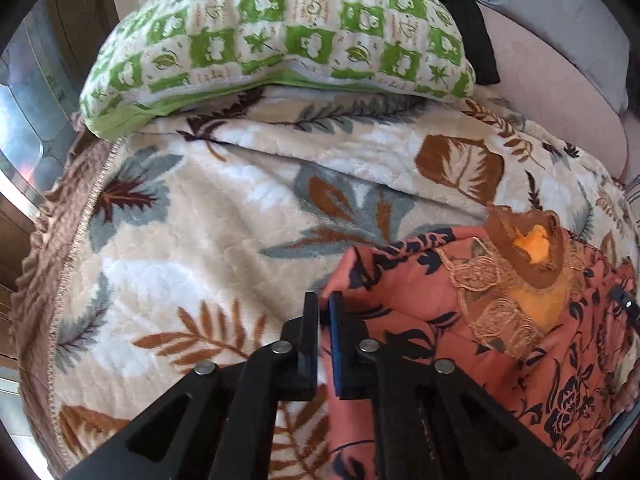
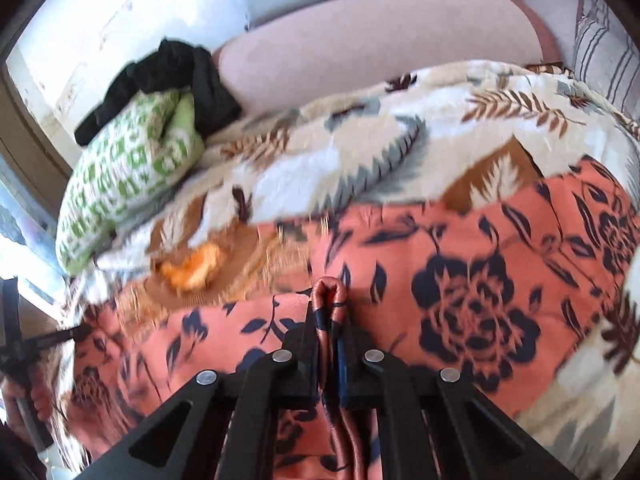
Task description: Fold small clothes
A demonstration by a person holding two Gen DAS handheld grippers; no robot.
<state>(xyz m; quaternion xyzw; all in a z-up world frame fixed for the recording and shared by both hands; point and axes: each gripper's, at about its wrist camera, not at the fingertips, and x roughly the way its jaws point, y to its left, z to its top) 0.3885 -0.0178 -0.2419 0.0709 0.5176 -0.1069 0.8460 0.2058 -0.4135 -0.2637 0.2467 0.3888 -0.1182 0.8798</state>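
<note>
With each gripper [image 1: 325, 308] [image 2: 329, 300] pinching the garment [image 2: 460, 264] edge, folding seems underway; next, carry it across evenly.

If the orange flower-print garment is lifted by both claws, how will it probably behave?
The orange garment will probably hang limp: it bunches into a thin fold inside the right claw. It seems light, rumpling loosely near the left claw. The lace neckline may snag.
</note>
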